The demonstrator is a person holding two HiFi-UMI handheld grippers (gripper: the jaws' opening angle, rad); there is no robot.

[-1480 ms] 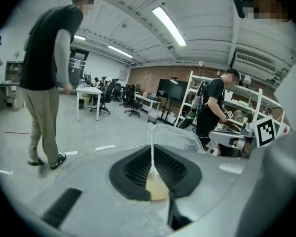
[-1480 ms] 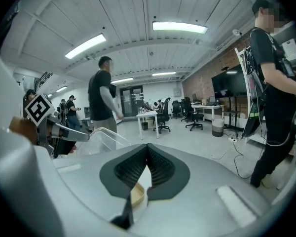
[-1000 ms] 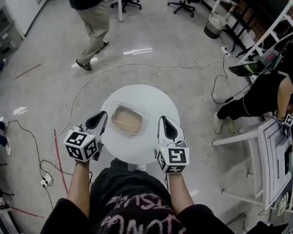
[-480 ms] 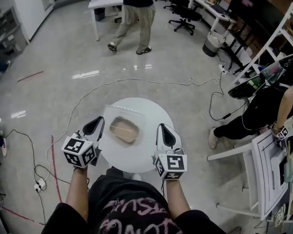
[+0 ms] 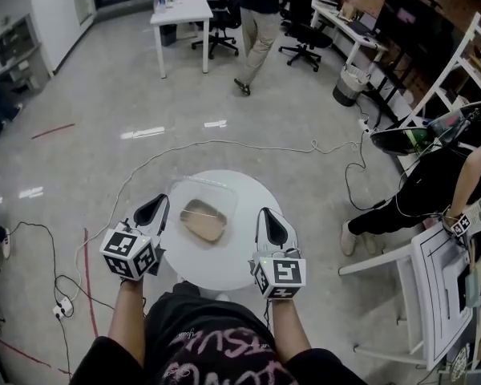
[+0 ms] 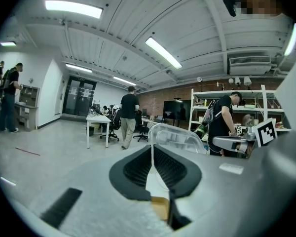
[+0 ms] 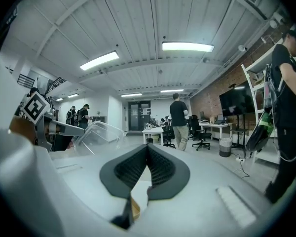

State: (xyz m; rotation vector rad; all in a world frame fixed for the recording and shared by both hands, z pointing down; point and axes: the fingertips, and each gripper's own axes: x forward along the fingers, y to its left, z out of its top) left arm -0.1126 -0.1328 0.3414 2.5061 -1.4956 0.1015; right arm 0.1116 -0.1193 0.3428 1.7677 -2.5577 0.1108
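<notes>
Left gripper [image 5: 154, 209] hovers at the round table's [image 5: 224, 265] left edge, jaws pressed together on nothing. Mid-table, between the 2 grippers, sits a clear container [image 5: 221, 191] holding a tan block [image 5: 204, 221]. Right gripper [image 5: 271, 223], equally closed and empty, hangs at the right edge.

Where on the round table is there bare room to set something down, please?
The round table is bare along its near edge, in front of the clear container, and between that container and the right gripper. The left is crowded: the left gripper sits close beside it.
</notes>
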